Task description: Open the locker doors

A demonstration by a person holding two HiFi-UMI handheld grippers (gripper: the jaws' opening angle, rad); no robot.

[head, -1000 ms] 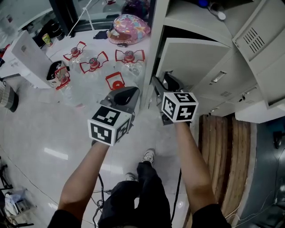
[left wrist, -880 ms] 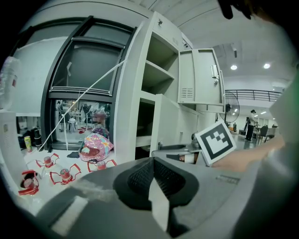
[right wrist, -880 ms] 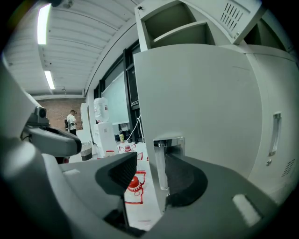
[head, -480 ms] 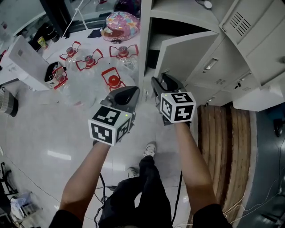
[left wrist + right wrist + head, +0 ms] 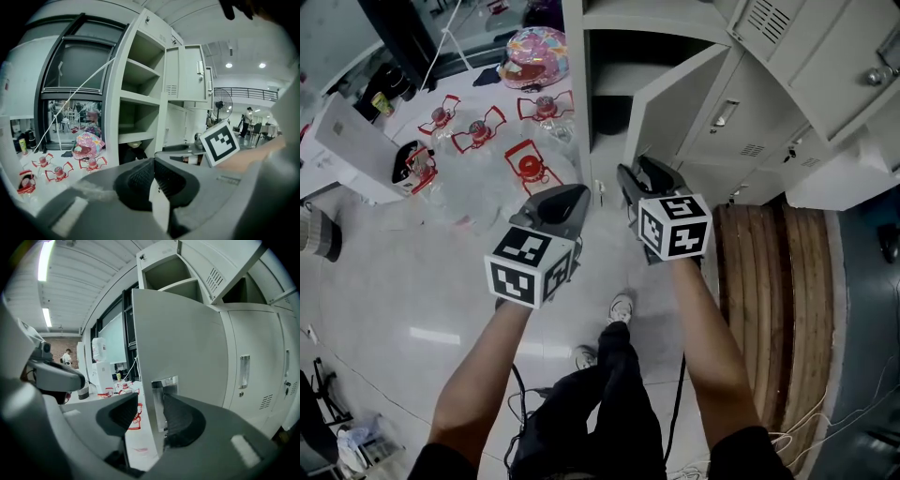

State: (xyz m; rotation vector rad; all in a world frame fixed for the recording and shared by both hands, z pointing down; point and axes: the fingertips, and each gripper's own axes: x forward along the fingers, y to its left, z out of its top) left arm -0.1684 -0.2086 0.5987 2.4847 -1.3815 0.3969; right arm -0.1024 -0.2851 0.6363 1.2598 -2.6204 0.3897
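**Lower locker door part open, right jaws hooked over its free edge**

locker door [image 5: 675,103]: hinged on its right and standing out at an angle from the locker bank [image 5: 825,66]. The compartment [image 5: 614,84] behind it is exposed. My read is that it's part way open, not folded back yet.

The latch plate [image 5: 164,383] on the free edge sits between the jaws of the right gripper [image 5: 150,404]. The jaws are about half spread and straddle the edge. The pad at the view's right lies against the door face. The other pad is just clear, with floor showing in the gap. So it's a hook, not a pinch. That's probably enough to drag a light sheet-metal door round its hinge, and with no clamp the wrist needn't track the arc exactly. Risk: the edge slips out if the pull goes off-line.

left gripper [image 5: 153,171]: jaws pressed together, nothing in them. It's held beside the right one, in front of the bank's left upright, touching nothing. Likely parked out of the door's sweep.

The upper door [image 5: 183,72] in the same column is already swung wide, shelves in plain view. The closed doors [image 5: 243,376] to the right have their handles untouched. I'd guess those are what's left.

On the floor left of the bank: a pink helmet [image 5: 539,52] and red-handled water bottles [image 5: 530,167]. They're well apart from the door, which swings the other way.
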